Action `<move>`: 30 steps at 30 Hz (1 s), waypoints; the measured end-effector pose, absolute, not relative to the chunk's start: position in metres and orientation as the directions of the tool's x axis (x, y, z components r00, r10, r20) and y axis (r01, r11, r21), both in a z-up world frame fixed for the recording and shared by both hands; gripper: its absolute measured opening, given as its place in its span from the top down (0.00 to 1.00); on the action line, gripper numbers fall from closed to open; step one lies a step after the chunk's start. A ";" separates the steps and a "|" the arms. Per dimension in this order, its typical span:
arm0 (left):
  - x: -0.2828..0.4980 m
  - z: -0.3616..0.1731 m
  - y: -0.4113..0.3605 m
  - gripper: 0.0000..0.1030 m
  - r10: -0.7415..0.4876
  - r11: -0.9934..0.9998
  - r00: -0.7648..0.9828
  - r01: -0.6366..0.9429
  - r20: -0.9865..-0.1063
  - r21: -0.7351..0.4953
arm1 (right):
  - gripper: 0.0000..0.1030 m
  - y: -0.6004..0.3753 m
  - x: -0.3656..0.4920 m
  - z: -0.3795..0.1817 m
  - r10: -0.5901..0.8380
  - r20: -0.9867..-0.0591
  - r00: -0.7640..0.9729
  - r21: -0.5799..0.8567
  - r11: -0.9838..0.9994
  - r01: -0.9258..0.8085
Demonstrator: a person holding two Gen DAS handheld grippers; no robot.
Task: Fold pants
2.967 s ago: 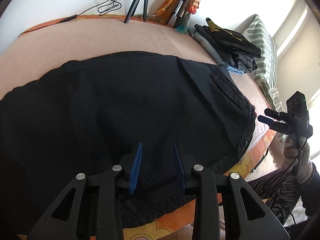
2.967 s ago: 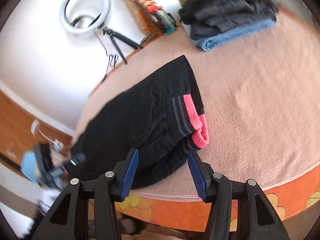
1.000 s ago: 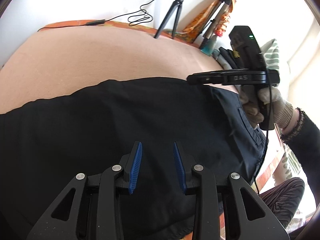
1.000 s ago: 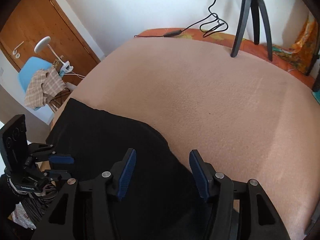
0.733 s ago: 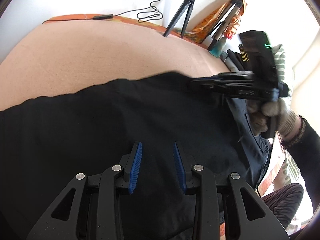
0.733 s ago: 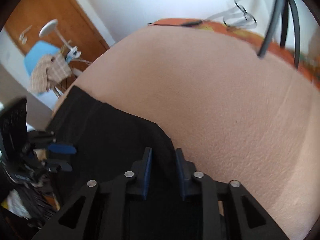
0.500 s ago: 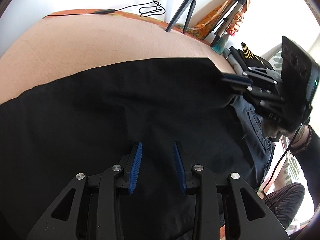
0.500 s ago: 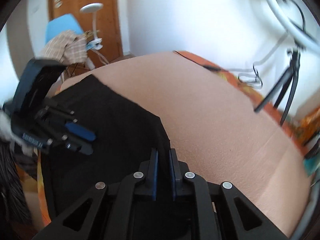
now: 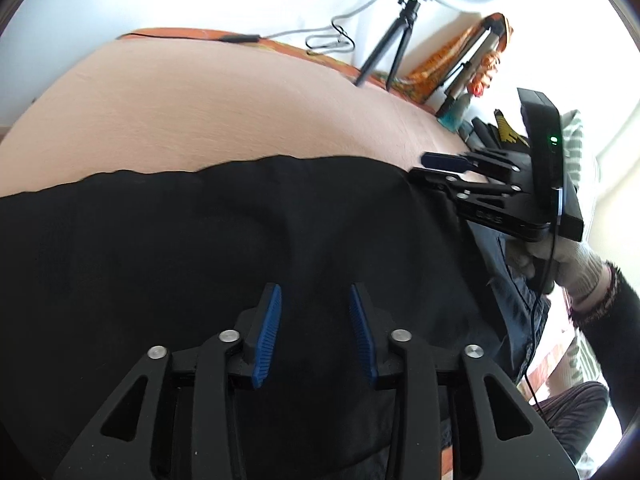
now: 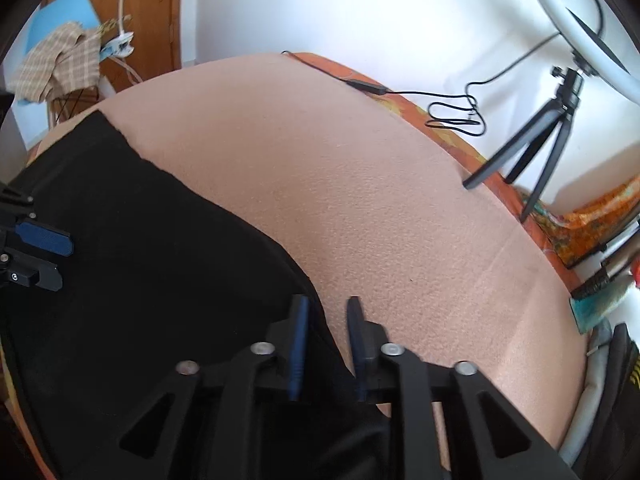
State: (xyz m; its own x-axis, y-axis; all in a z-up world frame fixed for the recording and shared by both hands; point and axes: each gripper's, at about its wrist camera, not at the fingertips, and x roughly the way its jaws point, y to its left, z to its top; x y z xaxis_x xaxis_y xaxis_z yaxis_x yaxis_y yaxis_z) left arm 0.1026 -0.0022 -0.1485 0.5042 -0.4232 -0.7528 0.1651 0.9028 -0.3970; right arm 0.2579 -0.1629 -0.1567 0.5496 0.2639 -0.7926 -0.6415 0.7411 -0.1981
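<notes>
Black pants [image 9: 240, 248] lie spread on a pink blanket [image 9: 200, 112]. My left gripper [image 9: 316, 304] is open and hovers over the middle of the pants, holding nothing. My right gripper [image 10: 325, 316] has its jaws a narrow gap apart, with the far edge of the pants [image 10: 160, 264] lying between them. It shows from the side in the left wrist view [image 9: 424, 166] at the pants' far right corner. The left gripper shows at the left edge of the right wrist view [image 10: 44, 256].
A ring light on a black tripod [image 9: 384, 60] and a cable [image 10: 452, 112] stand at the bed's far side. A pile of folded dark clothes [image 9: 500, 136] lies at the right. A blue chair with a checked cloth [image 10: 60, 52] stands by a wooden door.
My right gripper shut on the pants' far edge and lifted it, and now its jaws have parted slightly and the edge lies lower. The left gripper stayed open over the pants.
</notes>
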 end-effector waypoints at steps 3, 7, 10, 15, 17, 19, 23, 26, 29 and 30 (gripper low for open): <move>0.086 -0.138 0.011 0.58 -0.407 0.909 0.543 0.159 -0.734 -0.386 | 0.63 -0.175 0.240 -0.138 0.326 -0.783 0.530 -0.082 0.791 -0.606; 0.063 -0.133 0.045 0.53 -0.406 0.894 0.567 0.083 -0.716 -0.441 | 0.57 -0.172 0.203 -0.124 0.390 -0.767 0.509 0.010 0.801 -0.598; 0.042 -0.129 0.075 0.53 -0.398 0.874 0.596 0.017 -0.697 -0.485 | 0.50 -0.169 0.167 -0.114 0.428 -0.756 0.495 0.039 0.784 -0.619; 0.009 -0.126 0.127 0.53 -0.355 0.842 0.659 -0.084 -0.663 -0.533 | 0.42 -0.164 0.125 -0.104 0.483 -0.737 0.473 0.112 0.777 -0.620; 0.000 -0.128 0.150 0.53 -0.339 0.801 0.693 -0.142 -0.636 -0.582 | 0.37 -0.162 0.116 -0.102 0.488 -0.734 0.472 0.120 0.778 -0.617; -0.012 -0.132 0.173 0.53 -0.314 0.760 0.722 -0.198 -0.617 -0.619 | 0.31 -0.161 0.104 -0.102 0.496 -0.725 0.479 0.130 0.781 -0.611; -0.037 -0.144 0.206 0.52 -0.240 0.707 0.755 -0.295 -0.611 -0.642 | 0.28 -0.161 0.093 -0.107 0.504 -0.716 0.483 0.140 0.781 -0.608; -0.055 -0.163 0.229 0.50 -0.227 0.623 0.764 -0.362 -0.604 -0.693 | 0.28 -0.161 0.093 -0.110 0.505 -0.717 0.481 0.151 0.785 -0.600; -0.061 -0.180 0.239 0.50 -0.225 0.553 0.761 -0.414 -0.608 -0.723 | 0.28 -0.160 0.097 -0.113 0.511 -0.717 0.474 0.172 0.789 -0.590; -0.062 -0.184 0.240 0.50 -0.232 0.539 0.757 -0.423 -0.611 -0.729 | 0.28 -0.160 0.097 -0.112 0.511 -0.716 0.475 0.172 0.789 -0.589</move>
State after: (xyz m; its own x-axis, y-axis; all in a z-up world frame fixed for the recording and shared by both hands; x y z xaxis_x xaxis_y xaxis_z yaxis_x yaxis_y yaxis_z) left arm -0.0624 0.2398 -0.1841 0.7572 -0.2316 -0.6107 -0.4229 0.5387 -0.7287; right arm 0.0973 -0.1598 -0.1125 0.4754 0.5112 -0.7160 -0.5892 0.7894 0.1724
